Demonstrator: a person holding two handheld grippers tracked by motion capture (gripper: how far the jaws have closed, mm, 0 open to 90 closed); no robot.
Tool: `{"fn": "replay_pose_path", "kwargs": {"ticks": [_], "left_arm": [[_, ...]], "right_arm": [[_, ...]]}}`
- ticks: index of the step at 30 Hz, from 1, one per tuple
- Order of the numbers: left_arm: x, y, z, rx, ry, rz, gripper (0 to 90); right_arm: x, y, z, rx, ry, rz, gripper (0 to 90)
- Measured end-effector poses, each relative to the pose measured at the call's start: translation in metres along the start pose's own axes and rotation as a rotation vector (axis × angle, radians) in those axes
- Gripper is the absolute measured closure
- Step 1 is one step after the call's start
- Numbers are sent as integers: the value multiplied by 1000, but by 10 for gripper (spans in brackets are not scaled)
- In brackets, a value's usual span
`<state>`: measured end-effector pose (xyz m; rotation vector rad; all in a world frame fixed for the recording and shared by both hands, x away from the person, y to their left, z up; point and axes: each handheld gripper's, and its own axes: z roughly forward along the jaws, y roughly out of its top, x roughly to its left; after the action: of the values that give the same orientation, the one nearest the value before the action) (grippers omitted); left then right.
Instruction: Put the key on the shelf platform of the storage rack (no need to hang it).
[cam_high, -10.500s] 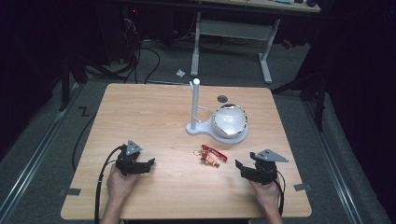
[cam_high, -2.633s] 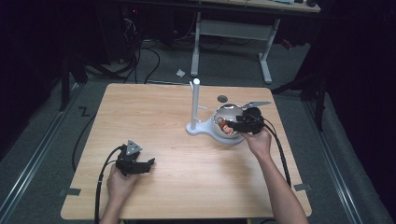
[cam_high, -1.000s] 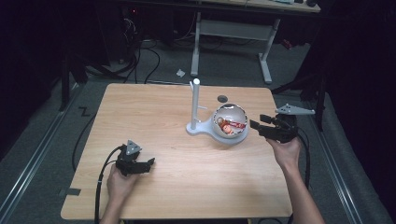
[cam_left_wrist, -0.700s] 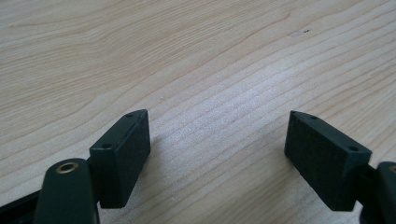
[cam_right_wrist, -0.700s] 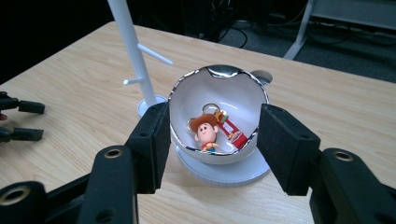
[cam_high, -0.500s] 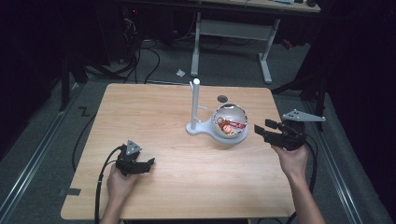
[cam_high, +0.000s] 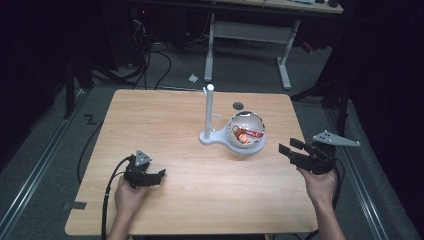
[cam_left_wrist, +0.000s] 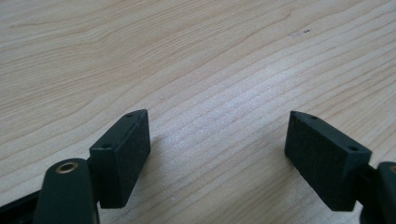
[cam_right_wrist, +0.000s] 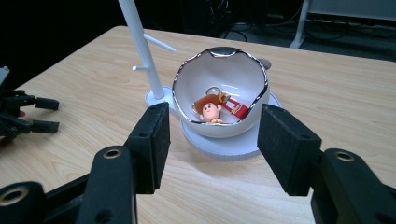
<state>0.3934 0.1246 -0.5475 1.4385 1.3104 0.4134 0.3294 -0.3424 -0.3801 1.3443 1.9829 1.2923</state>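
A white bowl (cam_high: 247, 148) sits tilted on a white base with an upright post (cam_high: 209, 107) at the table's middle right. Inside the bowl lies a keychain (cam_high: 244, 135) with a doll's head (cam_right_wrist: 210, 108) and a red tag (cam_right_wrist: 235, 108). My right gripper (cam_high: 289, 146) hovers by the table's right edge, right of the bowl. It points at the bowl (cam_right_wrist: 224, 74) and its jaws stand open around nothing (cam_right_wrist: 215, 116). My left gripper (cam_high: 159, 176) rests at the front left, open over bare wood (cam_left_wrist: 217, 119).
A small dark round spot (cam_high: 238, 105) lies on the wooden table (cam_high: 200, 200) behind the bowl. The white post (cam_right_wrist: 140, 46) has short side pegs. Desk legs (cam_high: 285, 55) and cables stand on the floor beyond the far edge. The left gripper (cam_right_wrist: 28, 114) shows far off.
The keychain, once on the table, now lies in the bowl. My right gripper has drawn back from the bowl toward the table's right edge. The left gripper has not moved.
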Motion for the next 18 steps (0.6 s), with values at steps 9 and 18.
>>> {"fn": "replay_pose_path", "kwargs": {"ticks": [9, 18], "left_arm": [[0, 0, 0, 0, 1, 1, 227], [0, 0, 0, 0, 1, 1, 227]], "right_arm": [[9, -15, 1, 19, 12, -8, 448], [19, -30, 9, 30, 42, -14, 450]]}}
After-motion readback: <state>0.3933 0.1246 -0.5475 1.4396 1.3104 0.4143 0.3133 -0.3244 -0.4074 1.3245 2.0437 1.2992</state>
